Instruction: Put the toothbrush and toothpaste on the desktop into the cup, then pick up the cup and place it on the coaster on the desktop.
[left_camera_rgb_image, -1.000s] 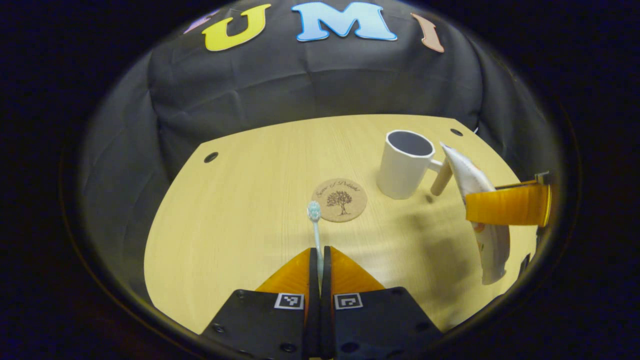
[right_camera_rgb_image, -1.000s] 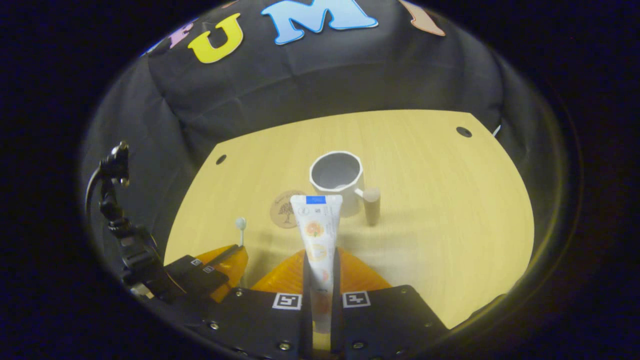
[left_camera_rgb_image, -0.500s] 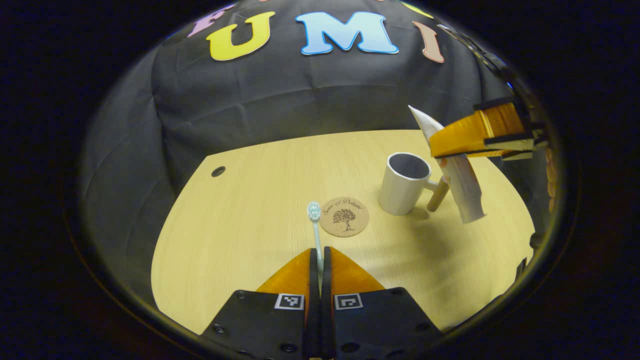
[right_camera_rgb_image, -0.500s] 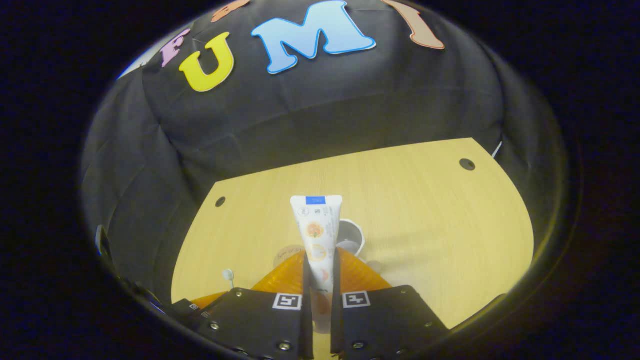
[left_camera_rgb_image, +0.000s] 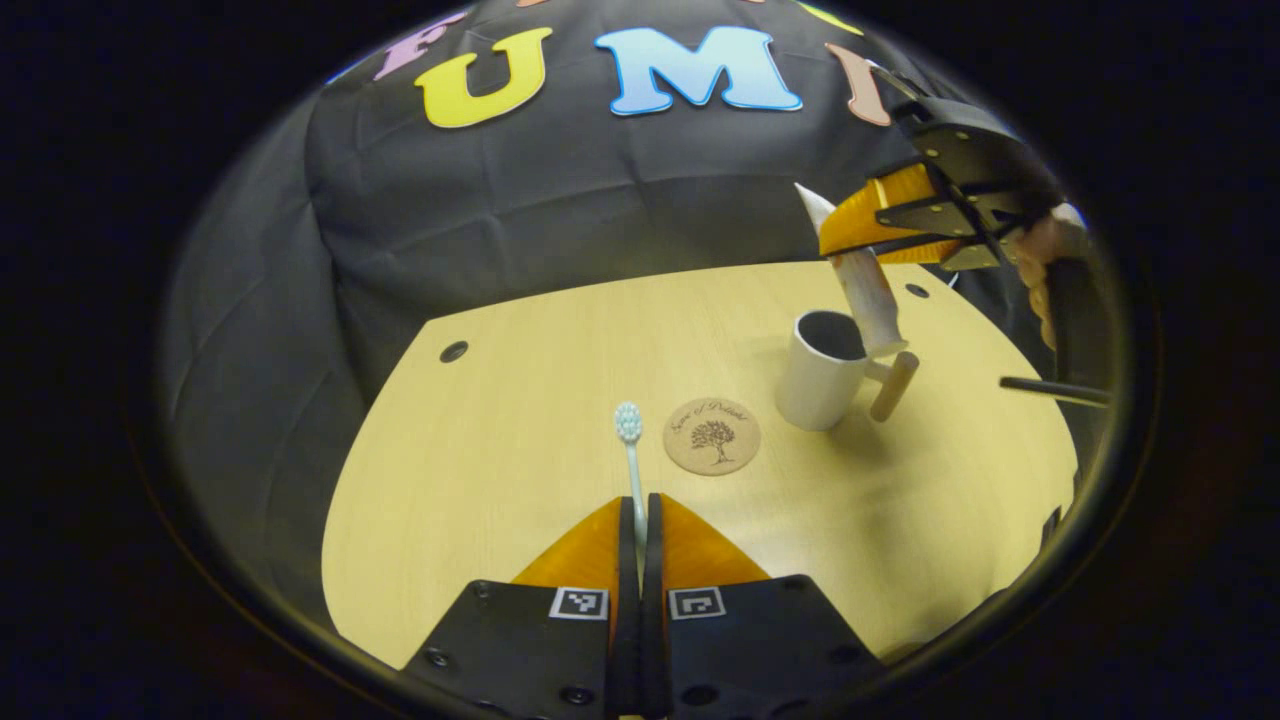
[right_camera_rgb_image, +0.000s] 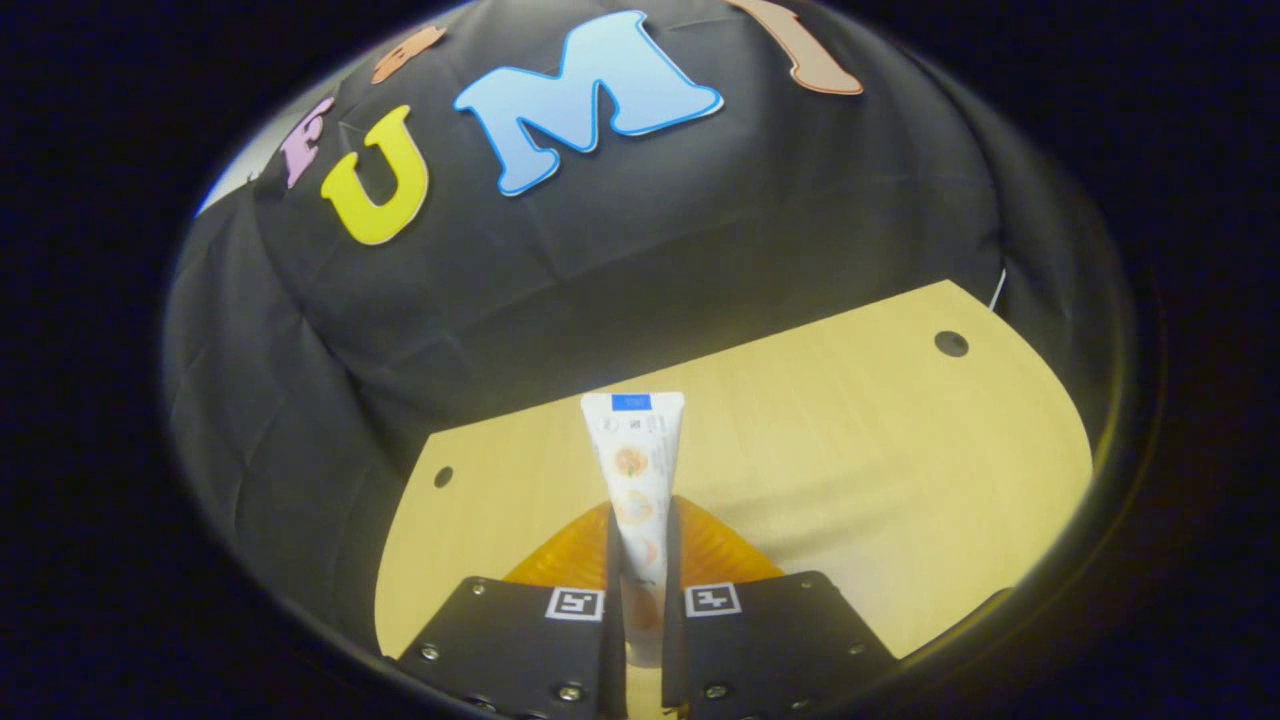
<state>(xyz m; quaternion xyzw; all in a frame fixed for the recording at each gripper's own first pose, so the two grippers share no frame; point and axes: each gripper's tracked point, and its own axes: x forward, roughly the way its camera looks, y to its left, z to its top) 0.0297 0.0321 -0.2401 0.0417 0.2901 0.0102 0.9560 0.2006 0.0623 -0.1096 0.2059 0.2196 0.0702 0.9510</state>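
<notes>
My left gripper (left_camera_rgb_image: 640, 505) is shut on a toothbrush (left_camera_rgb_image: 630, 455) whose pale bristle head points forward over the wooden desktop (left_camera_rgb_image: 520, 440). Just right of the brush head lies a round cork coaster (left_camera_rgb_image: 712, 435). Beyond it stands a white cup (left_camera_rgb_image: 826, 370) with a wooden handle. In the left gripper view, the right gripper (left_camera_rgb_image: 845, 232) hangs above the cup, holding the toothpaste tube (left_camera_rgb_image: 868, 290) tilted with its lower end at the cup's rim. In the right gripper view, my right gripper (right_camera_rgb_image: 640, 515) is shut on that white toothpaste tube (right_camera_rgb_image: 634, 465).
Black cloth walls close the desk at the back and left. Small dark holes (left_camera_rgb_image: 454, 351) mark the desktop near its far corners, another hole (right_camera_rgb_image: 951, 343) at the far right. A hand (left_camera_rgb_image: 1045, 255) holds the right gripper at the right edge.
The right gripper has risen and moved over the cup, swinging the toothpaste tube down to the rim; the cup has dropped out of its own view. The left gripper still holds the toothbrush.
</notes>
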